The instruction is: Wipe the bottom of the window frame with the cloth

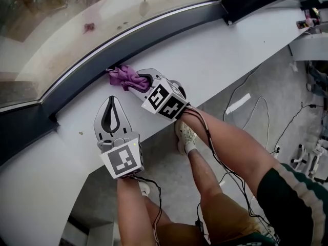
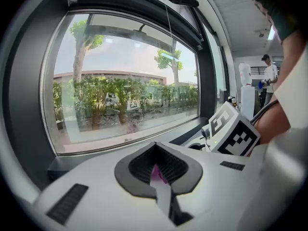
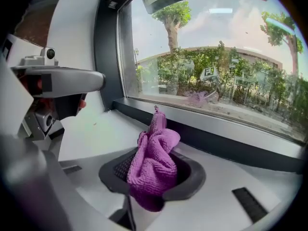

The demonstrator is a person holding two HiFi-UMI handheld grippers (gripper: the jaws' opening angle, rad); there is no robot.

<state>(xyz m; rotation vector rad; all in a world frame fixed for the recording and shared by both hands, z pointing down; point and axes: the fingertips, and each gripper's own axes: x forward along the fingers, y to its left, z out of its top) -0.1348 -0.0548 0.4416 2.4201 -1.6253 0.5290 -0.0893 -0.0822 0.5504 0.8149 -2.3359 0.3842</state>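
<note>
A purple cloth (image 1: 124, 77) is bunched against the dark bottom rail of the window frame (image 1: 169, 28), on the white sill (image 1: 215, 50). My right gripper (image 1: 139, 80) is shut on the cloth. In the right gripper view the cloth (image 3: 155, 161) rises out of the jaws, its tip pointing at the frame rail (image 3: 231, 143). My left gripper (image 1: 109, 102) rests on the sill to the left and nearer me, shut with nothing held. In its own view the left gripper (image 2: 159, 176) faces the glass, and a sliver of purple shows through the loop of its jaws.
The sill's front edge (image 1: 154, 137) runs just behind both grippers. Below it are the person's legs and shoes (image 1: 185, 136), cables (image 1: 251, 101) and a white strip (image 1: 238, 103) on the grey floor. A person (image 2: 270, 76) stands far off indoors.
</note>
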